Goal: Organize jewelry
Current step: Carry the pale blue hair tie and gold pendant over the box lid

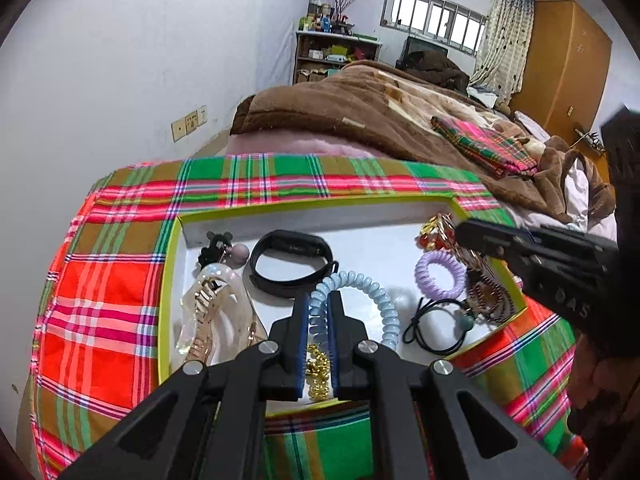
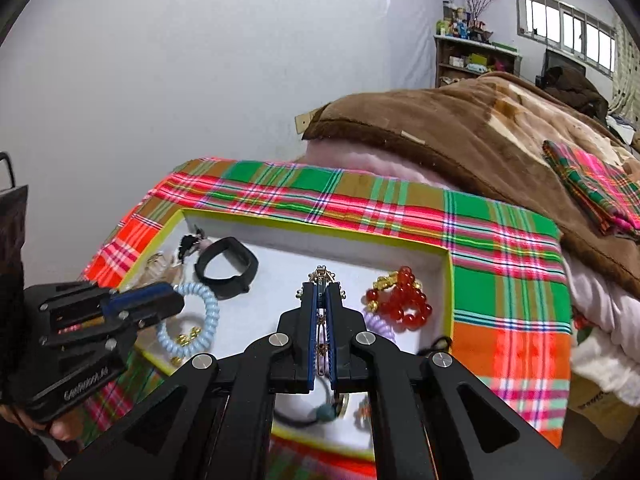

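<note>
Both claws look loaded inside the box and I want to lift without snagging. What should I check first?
1. Left claw shut on the light blue coil hair tie: ok.
2. Right claw shut on the ornate metal piece: ok.
3. Depth of the right claw's hold on that piece: cannot tell, most of it is hidden between the fingers.
4. Coil hair tie apart from the gold bead chain beneath it: cannot tell.
5. Black wristband apart from both claws: ok.
6. Red bead bracelet apart from the right claw: ok.
</note>
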`<state>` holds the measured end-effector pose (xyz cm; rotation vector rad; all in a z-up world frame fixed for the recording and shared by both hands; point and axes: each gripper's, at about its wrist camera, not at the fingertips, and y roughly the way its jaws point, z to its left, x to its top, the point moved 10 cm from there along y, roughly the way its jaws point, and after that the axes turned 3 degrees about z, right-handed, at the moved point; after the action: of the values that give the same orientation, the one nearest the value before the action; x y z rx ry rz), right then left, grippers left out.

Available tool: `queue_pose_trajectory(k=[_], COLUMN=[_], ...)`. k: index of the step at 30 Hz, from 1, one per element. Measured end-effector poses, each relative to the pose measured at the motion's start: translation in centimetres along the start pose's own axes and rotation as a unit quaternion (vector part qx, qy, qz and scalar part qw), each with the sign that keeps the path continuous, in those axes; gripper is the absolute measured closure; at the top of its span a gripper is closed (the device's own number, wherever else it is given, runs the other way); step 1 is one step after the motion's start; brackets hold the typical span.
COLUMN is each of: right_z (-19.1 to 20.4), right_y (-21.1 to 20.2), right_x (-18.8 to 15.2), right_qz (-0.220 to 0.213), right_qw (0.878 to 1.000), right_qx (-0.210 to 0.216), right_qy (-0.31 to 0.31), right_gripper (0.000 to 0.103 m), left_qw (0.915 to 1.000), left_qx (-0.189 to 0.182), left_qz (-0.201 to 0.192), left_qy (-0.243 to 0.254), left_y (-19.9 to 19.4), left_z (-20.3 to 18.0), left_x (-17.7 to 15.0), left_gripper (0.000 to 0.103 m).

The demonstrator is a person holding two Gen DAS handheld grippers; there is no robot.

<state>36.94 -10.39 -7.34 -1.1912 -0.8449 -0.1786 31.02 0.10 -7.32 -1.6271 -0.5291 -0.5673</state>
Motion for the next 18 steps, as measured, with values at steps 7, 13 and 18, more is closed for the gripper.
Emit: queue_pose_trajectory(k=[7,13,18], right_z=[-0.4,-0.7,-0.6], right_y=[2.9,4.2,3.9], right_x=[0.0,-0.3,-0.1], right_qz=[0.022,0.039,0.034], right_qw=[1.0,0.999,0.999], right_qx=[0.001,0.007,0.004], right_qy=[-0.001,0.009,0.011], right_gripper=[0.099,0.099,0.087], left_qw=[0.9999,0.9998,0.9998], left_qx=[0.0,0.0,-0.004], left_qz=[0.012,0.018,0.02], left_qy=[0.006,0.005,0.008], left_y=[1.5,2.1,2.2], left_z=[0.1,0.1,-0.2], left_x=[-0.5,-0.6,-0.7], left_gripper=[0.094,0.093,0.093])
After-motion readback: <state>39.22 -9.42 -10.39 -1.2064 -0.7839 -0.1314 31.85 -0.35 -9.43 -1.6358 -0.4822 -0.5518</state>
